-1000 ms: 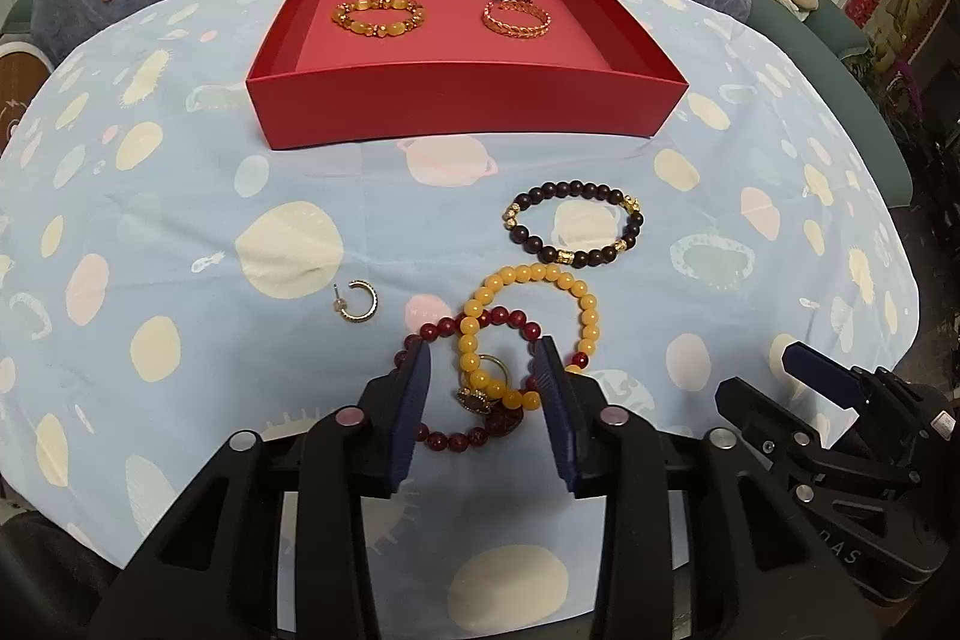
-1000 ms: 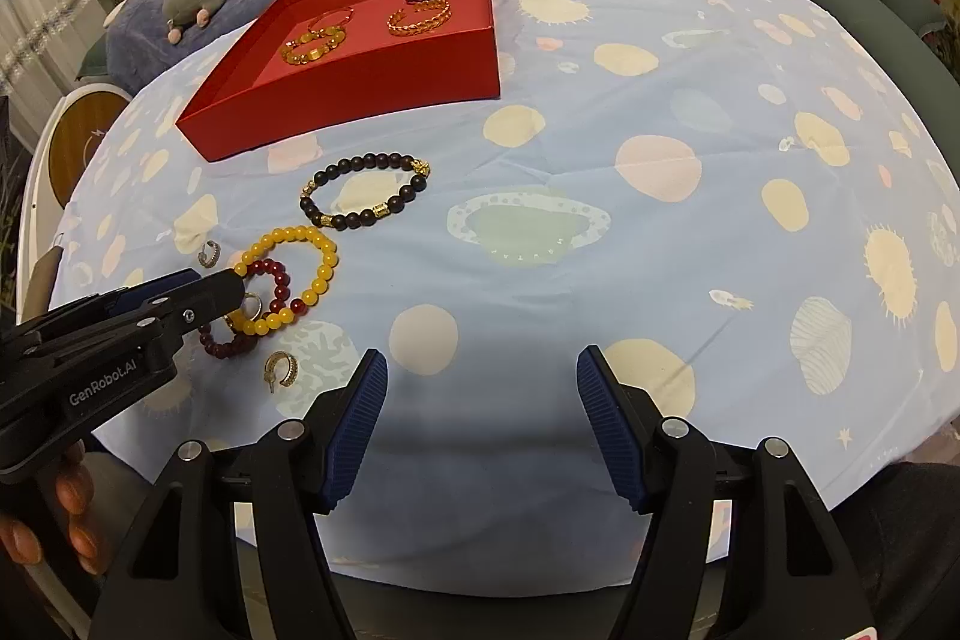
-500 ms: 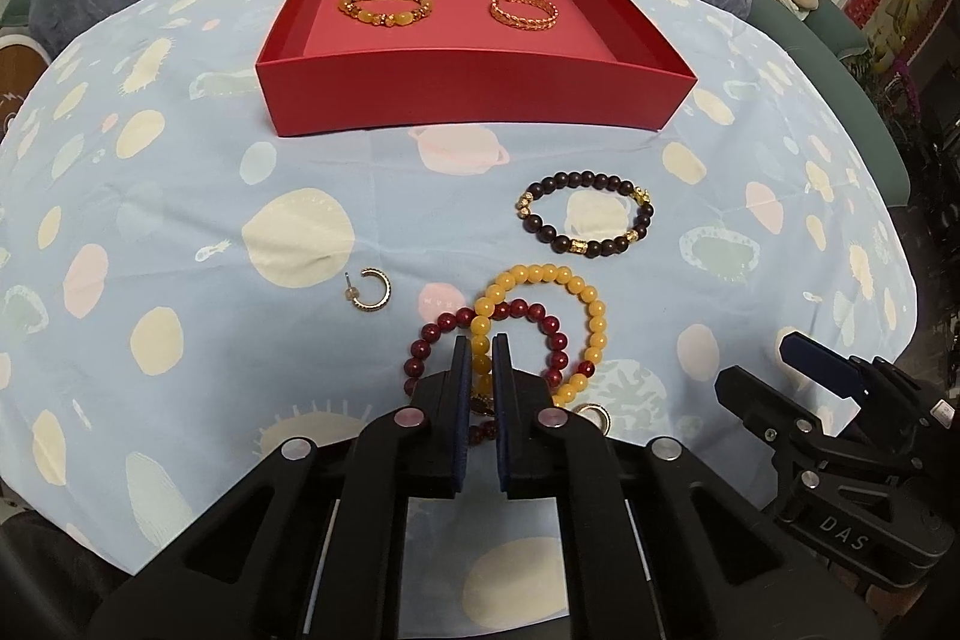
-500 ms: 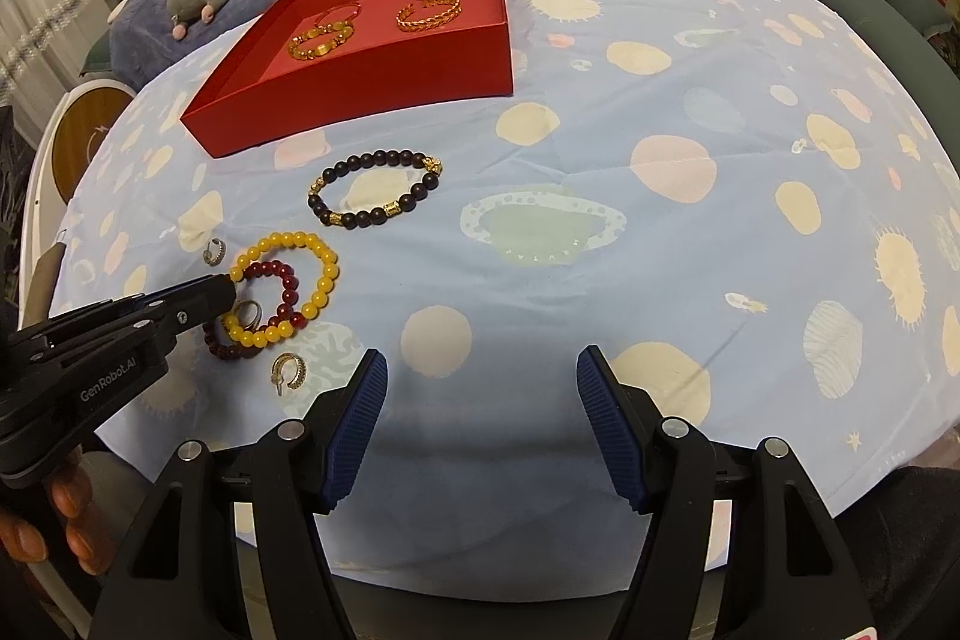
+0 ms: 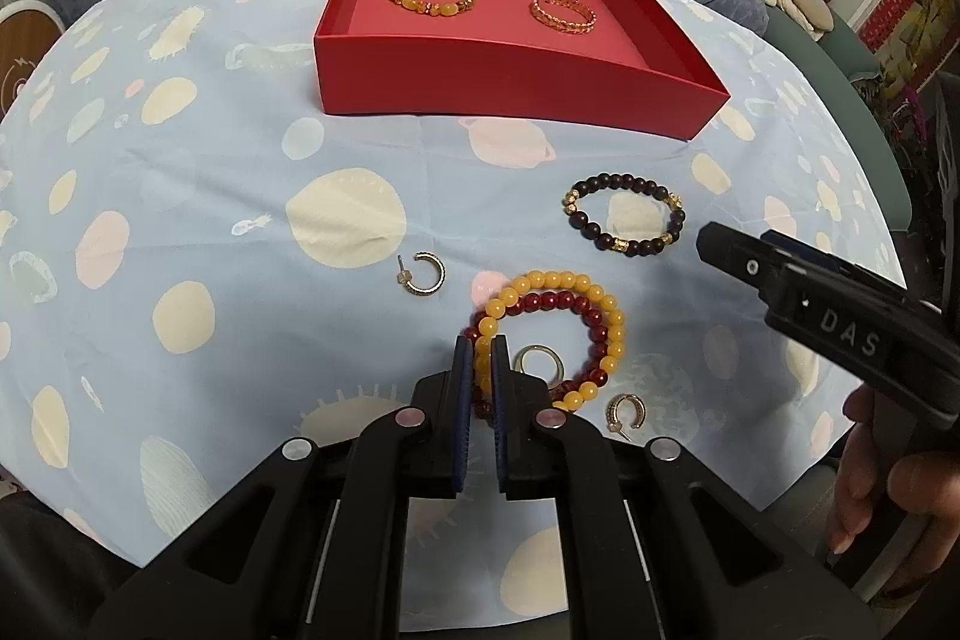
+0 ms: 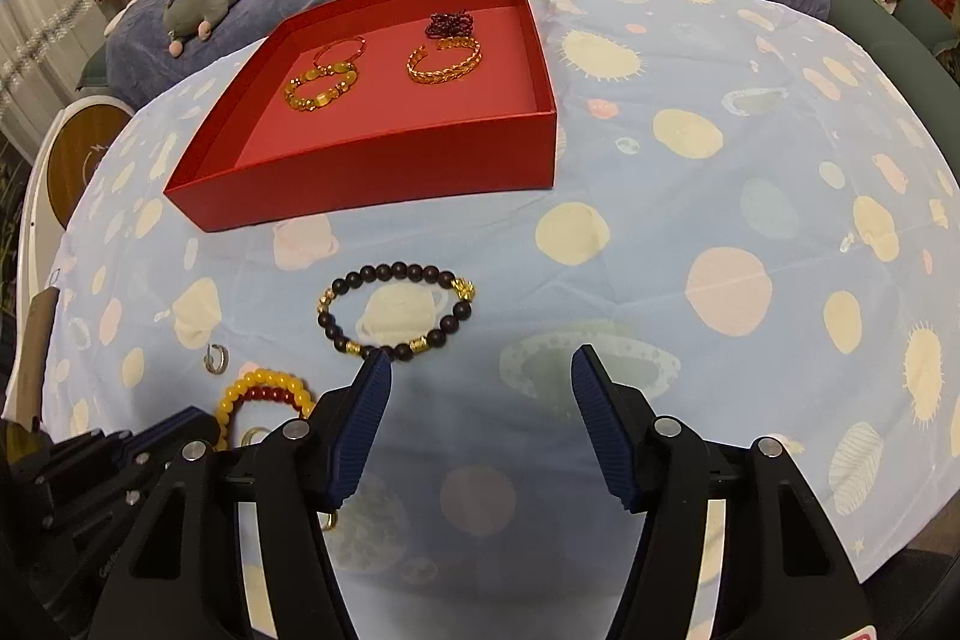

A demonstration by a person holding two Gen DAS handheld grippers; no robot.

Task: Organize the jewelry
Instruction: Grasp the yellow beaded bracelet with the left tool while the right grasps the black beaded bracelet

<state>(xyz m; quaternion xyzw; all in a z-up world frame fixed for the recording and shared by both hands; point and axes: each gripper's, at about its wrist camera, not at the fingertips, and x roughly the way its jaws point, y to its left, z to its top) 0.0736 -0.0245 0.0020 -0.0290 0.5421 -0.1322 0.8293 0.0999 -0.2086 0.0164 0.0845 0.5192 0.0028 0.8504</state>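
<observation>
Left wrist view shows the left gripper pinching the yellow bead bracelet, which lies tangled with the dark red bead bracelet on the tabletop, well before the red tray. Light, elastic beads probably roll; grip across one strand. The right gripper is spread, empty.

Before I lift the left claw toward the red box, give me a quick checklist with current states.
1. Left claw shut on the yellow bracelet: ok.
2. Only yellow pinched, dark red bracelet free: cannot tell; they overlap at the pads.
3. Ring inside the loops may drag: not ok.
4. Red box has open floor near its front: ok.
5. Right claw open, beside the black bracelet: ok.
</observation>
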